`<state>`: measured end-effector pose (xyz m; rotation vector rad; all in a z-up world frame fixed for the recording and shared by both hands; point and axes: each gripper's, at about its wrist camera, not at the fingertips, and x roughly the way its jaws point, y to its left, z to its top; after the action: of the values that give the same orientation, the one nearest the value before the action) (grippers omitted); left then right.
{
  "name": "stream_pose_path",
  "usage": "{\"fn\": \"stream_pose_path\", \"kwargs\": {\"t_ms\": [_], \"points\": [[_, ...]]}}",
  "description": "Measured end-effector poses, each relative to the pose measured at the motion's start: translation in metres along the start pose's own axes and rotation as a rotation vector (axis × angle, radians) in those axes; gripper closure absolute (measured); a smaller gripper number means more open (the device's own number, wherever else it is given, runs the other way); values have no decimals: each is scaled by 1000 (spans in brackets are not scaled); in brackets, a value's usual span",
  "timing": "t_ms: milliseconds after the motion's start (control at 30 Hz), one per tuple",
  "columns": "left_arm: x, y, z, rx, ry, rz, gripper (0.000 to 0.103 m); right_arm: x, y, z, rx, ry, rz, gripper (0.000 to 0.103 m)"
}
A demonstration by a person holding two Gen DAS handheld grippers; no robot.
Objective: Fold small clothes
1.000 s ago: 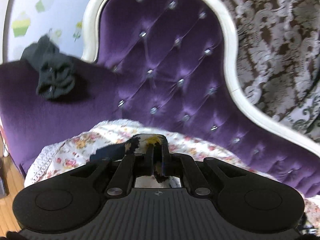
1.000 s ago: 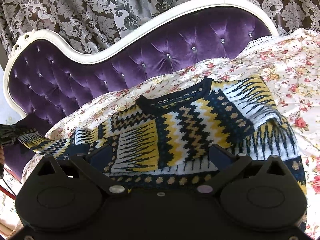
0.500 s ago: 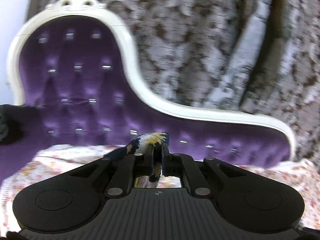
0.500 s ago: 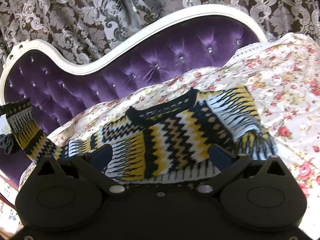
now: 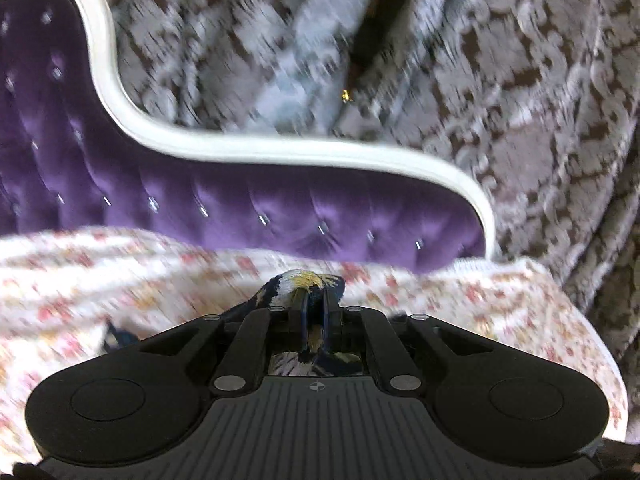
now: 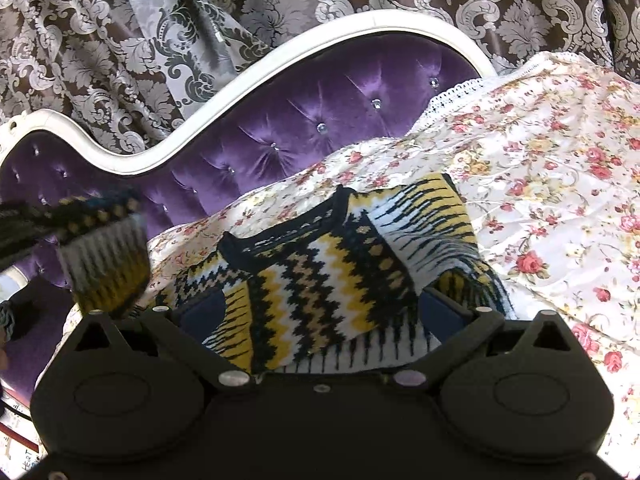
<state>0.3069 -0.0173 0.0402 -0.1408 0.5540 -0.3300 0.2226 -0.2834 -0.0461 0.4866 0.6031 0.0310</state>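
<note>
Left gripper point(image 5: 314, 312) jaws clamped tight on a fold of the yellow, white and navy zigzag-knit sweater point(image 6: 320, 280); its sleeve point(image 6: 106, 264) hangs lifted at 9 o'clock in the right wrist view. Right gripper point(image 6: 320, 312) jaws spread wide, one each side of the sweater body, pads not pressing. Sweater lies flat on the white floral-print sheet point(image 6: 540, 184), covering the purple tufted velvet sofa with white frame point(image 6: 320, 120). Brown-and-silver damask curtain point(image 6: 100, 60) behind at 12 o'clock.

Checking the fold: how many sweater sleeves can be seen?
2: right sleeve folded across the sweater; left sleeve lifted, pinched by the left hand-held gripper.
</note>
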Motion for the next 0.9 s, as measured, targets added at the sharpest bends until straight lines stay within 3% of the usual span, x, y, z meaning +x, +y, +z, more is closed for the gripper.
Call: {"fn": "stream_pose_path", "kwargs": {"t_ms": [200, 300, 433, 533, 667, 900], "points": [[31, -24, -37, 66, 94, -10, 91, 2, -4, -1, 8, 7, -17, 0], [36, -35, -47, 148, 128, -4, 62, 4, -5, -1, 10, 10, -24, 0], [19, -47, -57, 293, 70, -8, 51, 5, -6, -2, 8, 10, -31, 0], [0, -44, -61, 340, 5, 12, 45, 6, -5, -3, -1, 14, -32, 0], [-10, -9, -61, 277, -16, 100, 43, 9, -2, -5, -23, 22, -39, 0], [2, 69, -65, 77, 79, 291, 44, 14, 9, -12, -100, 37, -58, 0]]}}
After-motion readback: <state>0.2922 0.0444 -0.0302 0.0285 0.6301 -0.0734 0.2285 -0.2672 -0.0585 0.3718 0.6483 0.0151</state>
